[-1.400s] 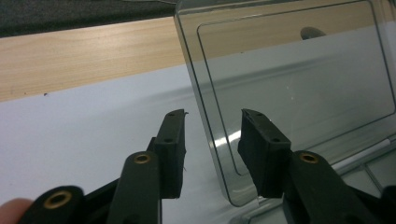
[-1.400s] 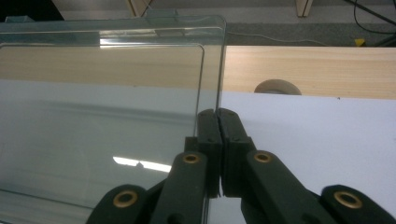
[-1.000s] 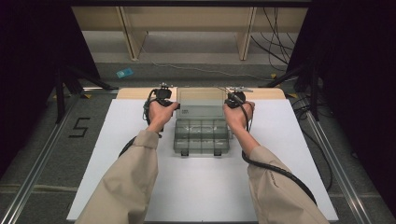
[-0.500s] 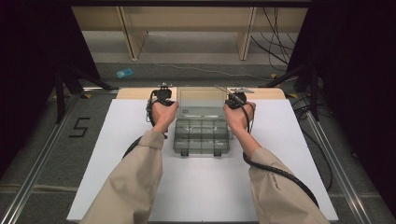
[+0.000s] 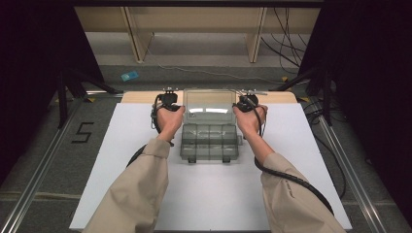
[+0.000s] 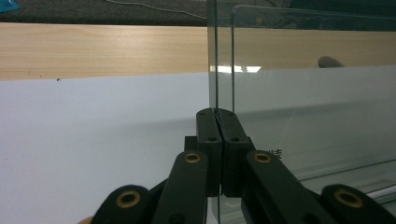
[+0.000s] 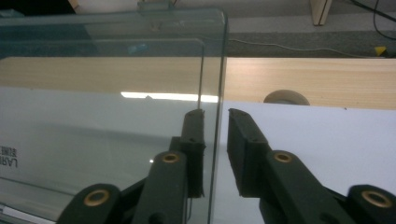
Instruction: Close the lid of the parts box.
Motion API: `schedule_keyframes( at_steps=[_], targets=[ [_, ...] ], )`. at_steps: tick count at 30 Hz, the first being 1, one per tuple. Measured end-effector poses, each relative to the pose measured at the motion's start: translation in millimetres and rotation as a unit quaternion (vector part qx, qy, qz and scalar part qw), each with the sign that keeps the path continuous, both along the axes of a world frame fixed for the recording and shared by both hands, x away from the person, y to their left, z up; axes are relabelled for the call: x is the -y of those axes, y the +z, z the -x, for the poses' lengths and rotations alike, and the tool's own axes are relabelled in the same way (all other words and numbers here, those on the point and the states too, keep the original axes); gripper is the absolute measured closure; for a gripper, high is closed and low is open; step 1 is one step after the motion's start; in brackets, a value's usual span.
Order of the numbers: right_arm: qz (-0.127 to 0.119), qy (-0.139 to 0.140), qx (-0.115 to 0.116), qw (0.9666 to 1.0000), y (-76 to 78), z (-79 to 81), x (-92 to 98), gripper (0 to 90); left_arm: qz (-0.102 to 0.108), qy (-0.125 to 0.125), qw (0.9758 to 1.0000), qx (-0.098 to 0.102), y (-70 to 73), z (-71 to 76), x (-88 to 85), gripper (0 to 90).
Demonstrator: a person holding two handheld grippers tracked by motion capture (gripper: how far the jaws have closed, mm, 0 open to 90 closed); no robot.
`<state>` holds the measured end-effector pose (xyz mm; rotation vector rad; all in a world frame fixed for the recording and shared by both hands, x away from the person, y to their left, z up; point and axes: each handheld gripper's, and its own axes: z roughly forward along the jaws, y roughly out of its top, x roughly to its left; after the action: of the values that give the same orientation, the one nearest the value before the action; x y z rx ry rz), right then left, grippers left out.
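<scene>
The clear compartment box (image 5: 210, 141) is sitting mid-table, its lid (image 5: 209, 106) standing upright. The left gripper (image 6: 216, 112) is pinching the lid's left edge; the right gripper (image 7: 215, 113), jaws just opening, is straddling the right edge loosely.

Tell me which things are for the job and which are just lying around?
For the job:
- clear plastic box, its lid standing up
- left tongs, shut on the lid's edge
- right tongs, just opening, lid edge between them

Just lying around:
- blue thing on the floor
- cables on the floor
- number five sticker
</scene>
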<state>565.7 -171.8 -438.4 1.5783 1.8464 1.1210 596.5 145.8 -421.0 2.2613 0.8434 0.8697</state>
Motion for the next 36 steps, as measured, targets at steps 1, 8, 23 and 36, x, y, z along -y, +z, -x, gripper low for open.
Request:
schedule_keyframes(
  at_steps=[1,8,23,36],
  targets=[
    [-0.005,-0.001,0.000,1.0000,0.9,-0.9,0.1,74.8,0.000,-0.001,1.0000,0.002,0.3,0.6,0.0,88.7],
    [-0.014,0.002,0.008,0.9999,16.0,-13.8,3.1,70.0,-0.011,-0.009,0.9999,-0.004,3.7,1.2,-1.7,88.7],
    [-0.025,-0.002,-0.027,0.9993,19.3,-27.8,3.6,86.2,-0.010,-0.016,0.9998,-0.001,2.2,-0.5,-3.8,88.8],
    [-0.001,-0.021,-0.015,0.9997,17.6,-22.0,-0.6,88.8,0.009,-0.010,0.9999,0.007,-1.7,-0.8,-0.2,87.8]
  ],
)
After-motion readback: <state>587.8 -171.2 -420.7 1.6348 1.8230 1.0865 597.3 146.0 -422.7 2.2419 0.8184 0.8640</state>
